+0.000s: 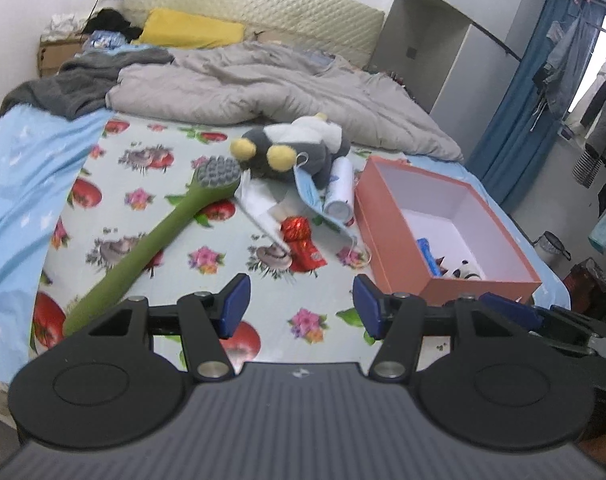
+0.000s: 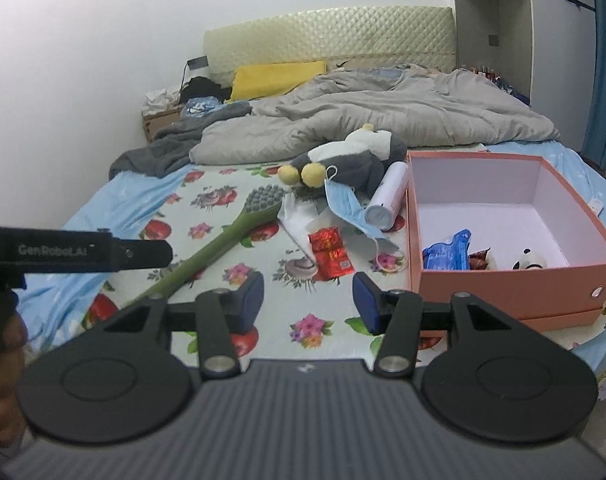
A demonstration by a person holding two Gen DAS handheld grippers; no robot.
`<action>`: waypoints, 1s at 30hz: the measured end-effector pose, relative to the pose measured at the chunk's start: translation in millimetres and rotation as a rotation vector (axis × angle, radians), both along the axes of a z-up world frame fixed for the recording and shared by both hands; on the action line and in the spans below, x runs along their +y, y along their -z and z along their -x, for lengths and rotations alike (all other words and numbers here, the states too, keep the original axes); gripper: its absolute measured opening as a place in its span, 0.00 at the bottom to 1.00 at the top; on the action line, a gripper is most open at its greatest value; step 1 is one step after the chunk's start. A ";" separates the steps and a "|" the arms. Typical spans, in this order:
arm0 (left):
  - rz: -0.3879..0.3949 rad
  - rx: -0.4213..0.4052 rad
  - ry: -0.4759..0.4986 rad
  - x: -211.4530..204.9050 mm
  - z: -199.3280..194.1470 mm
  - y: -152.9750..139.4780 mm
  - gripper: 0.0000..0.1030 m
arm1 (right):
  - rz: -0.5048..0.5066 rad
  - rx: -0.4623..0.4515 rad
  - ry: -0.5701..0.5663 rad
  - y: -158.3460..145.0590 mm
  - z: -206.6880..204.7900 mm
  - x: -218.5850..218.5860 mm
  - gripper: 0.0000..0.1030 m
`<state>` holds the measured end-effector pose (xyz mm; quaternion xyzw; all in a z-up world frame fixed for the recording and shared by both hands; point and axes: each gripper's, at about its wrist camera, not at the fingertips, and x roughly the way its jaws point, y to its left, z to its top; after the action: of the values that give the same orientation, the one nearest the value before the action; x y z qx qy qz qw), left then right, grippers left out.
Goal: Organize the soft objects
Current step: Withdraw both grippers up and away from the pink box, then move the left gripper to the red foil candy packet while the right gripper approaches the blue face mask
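A grey and white plush toy (image 1: 299,146) with yellow feet lies on the flowered sheet; it also shows in the right wrist view (image 2: 355,156). Beside it lie a blue face mask (image 2: 349,208), a white tube (image 2: 387,196), a red packet (image 2: 329,250), a white cloth (image 2: 299,218) and a green long-handled brush (image 1: 159,236). An open pink box (image 2: 503,280) at the right holds a blue packet (image 2: 449,254) and a small panda toy (image 2: 529,260). My left gripper (image 1: 301,306) and right gripper (image 2: 308,304) are open and empty, above the sheet in front of these things.
A rumpled grey duvet (image 1: 263,80), a dark grey blanket (image 1: 83,84) and a yellow pillow (image 1: 191,28) lie toward the headboard. A blue sheet (image 1: 19,184) covers the bed's left side. Clothes hang at the far right (image 1: 599,104). The left gripper's body (image 2: 75,254) shows at the right wrist view's left edge.
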<state>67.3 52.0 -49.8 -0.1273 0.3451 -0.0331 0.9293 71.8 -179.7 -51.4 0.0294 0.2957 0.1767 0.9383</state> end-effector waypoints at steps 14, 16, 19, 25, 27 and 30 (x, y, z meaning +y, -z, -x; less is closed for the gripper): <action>0.156 0.072 -0.035 27.0 -107.9 69.2 0.59 | 0.119 -0.006 -0.021 32.8 -60.0 34.5 0.49; 0.177 0.088 -0.030 30.1 -129.4 82.7 0.53 | 0.143 -0.006 -0.029 43.1 -76.5 41.9 0.48; 0.197 0.095 -0.021 34.1 -161.0 99.6 0.50 | 0.181 -0.006 -0.031 60.6 -101.2 52.8 0.47; 0.261 0.140 -0.023 46.6 -222.9 133.4 0.50 | 0.284 -0.036 -0.037 92.0 -143.8 74.5 0.47; 0.252 0.149 -0.012 46.5 -239.4 144.3 0.50 | 0.326 -0.056 -0.030 100.2 -157.4 80.0 0.47; 0.294 0.159 0.006 46.8 -261.6 159.7 0.50 | 0.384 -0.082 -0.033 111.4 -177.6 89.7 0.47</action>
<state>328.9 98.8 -209.4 -0.2630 0.4091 -0.0758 0.8704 249.4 -90.0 -162.8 -0.1620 0.2859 0.1336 0.9350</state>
